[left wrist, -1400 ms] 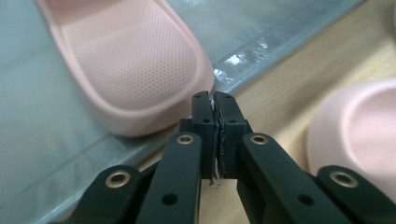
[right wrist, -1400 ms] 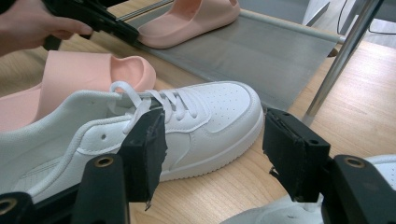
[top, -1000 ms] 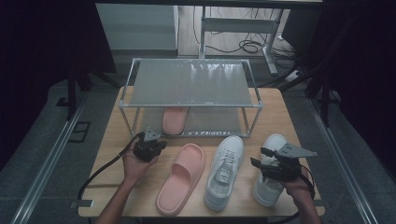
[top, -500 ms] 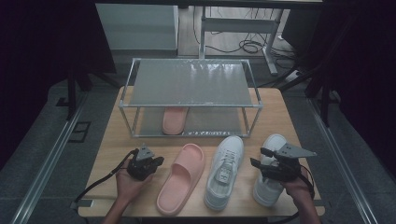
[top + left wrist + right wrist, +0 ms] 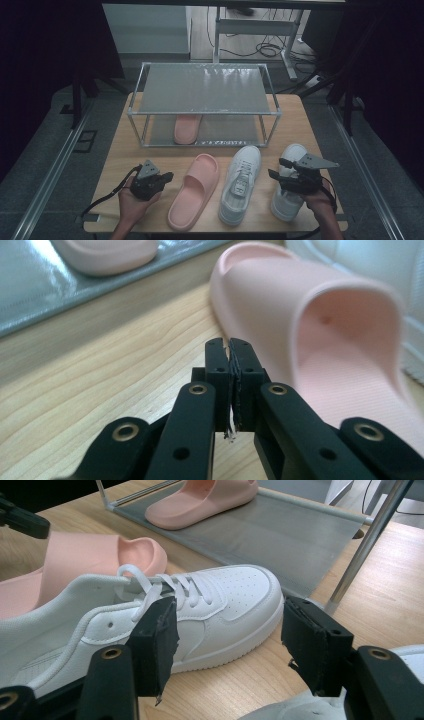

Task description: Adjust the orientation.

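Note:
A pink slipper (image 5: 195, 197) lies on the wooden table (image 5: 120, 160), toe toward the rack. Its twin (image 5: 187, 129) rests on the rack's lower shelf. Two white sneakers (image 5: 241, 182) (image 5: 287, 192) lie to the right. My left gripper (image 5: 168, 176) sits low, just left of the near slipper (image 5: 320, 355), its jaws shut (image 5: 229, 347) with nothing between them. My right gripper (image 5: 278, 168) hovers over the right sneaker (image 5: 300, 711), open and empty (image 5: 227, 630), facing the left sneaker (image 5: 200, 605).
A metal rack (image 5: 205, 90) with two mesh shelves stands across the back of the table; its posts (image 5: 360, 545) rise near the sneakers. Bare wood lies left of the slipper and right of the sneakers. A desk frame and cables sit on the floor behind.
My left gripper has drawn back from the rack's front toward the table's near edge, staying shut. The right gripper and all the shoes have stayed put.

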The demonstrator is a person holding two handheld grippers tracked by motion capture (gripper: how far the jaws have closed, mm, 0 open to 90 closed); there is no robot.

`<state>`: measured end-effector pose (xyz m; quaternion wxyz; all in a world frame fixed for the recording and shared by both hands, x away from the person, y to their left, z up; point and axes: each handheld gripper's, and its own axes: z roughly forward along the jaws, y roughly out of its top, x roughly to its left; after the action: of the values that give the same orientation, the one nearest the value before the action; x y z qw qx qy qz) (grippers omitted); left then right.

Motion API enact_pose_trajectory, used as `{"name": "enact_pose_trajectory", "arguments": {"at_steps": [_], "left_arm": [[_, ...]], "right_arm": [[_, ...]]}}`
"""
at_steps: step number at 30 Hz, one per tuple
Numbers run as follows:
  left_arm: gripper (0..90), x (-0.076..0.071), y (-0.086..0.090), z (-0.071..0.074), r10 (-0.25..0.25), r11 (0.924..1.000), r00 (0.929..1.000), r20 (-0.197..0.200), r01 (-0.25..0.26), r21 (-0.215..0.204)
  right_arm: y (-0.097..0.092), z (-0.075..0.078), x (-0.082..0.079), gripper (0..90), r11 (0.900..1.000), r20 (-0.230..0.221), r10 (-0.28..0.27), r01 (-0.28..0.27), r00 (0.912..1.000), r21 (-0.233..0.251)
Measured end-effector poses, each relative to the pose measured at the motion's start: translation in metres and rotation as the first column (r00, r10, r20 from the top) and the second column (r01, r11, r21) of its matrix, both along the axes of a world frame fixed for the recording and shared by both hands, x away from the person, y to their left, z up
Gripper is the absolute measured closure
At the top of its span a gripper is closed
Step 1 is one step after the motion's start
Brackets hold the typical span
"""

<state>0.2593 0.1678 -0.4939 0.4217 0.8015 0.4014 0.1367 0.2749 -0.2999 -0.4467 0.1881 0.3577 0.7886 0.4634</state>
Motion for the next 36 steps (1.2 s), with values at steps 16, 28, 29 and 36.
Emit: {"name": "enact_pose_trajectory", "arguments": {"at_steps": [16, 28, 29, 36], "left_arm": [[87.9, -0.015, -0.012, 0.009, -0.064, 0.9948, 0.9976, -0.027, 0.062, -0.080], [88.2, -0.035, -0.060, 0.010, -0.207, 0.9779, 0.9773, -0.045, 0.205, -0.039], [88.1, -0.036, -0.064, 0.008, -0.218, 0.9756, 0.9744, -0.053, 0.217, -0.035], [88.2, -0.036, -0.080, -0.006, -0.270, 0.9628, 0.9558, -0.117, 0.269, -0.022]], "right_arm": [[-0.001, -0.001, 0.000, 39.8, 1.0000, -0.002, -0.005, 0.005, 1.0000, -0.001], [0.000, 0.000, 0.000, 39.8, 1.0000, -0.004, -0.002, 0.002, 1.0000, 0.002], [0.000, 0.000, 0.000, 39.8, 1.0000, -0.004, -0.002, 0.002, 1.0000, 0.002], [0.000, -0.001, 0.000, 39.8, 1.0000, -0.003, -0.002, 0.002, 1.0000, 0.001]]}}
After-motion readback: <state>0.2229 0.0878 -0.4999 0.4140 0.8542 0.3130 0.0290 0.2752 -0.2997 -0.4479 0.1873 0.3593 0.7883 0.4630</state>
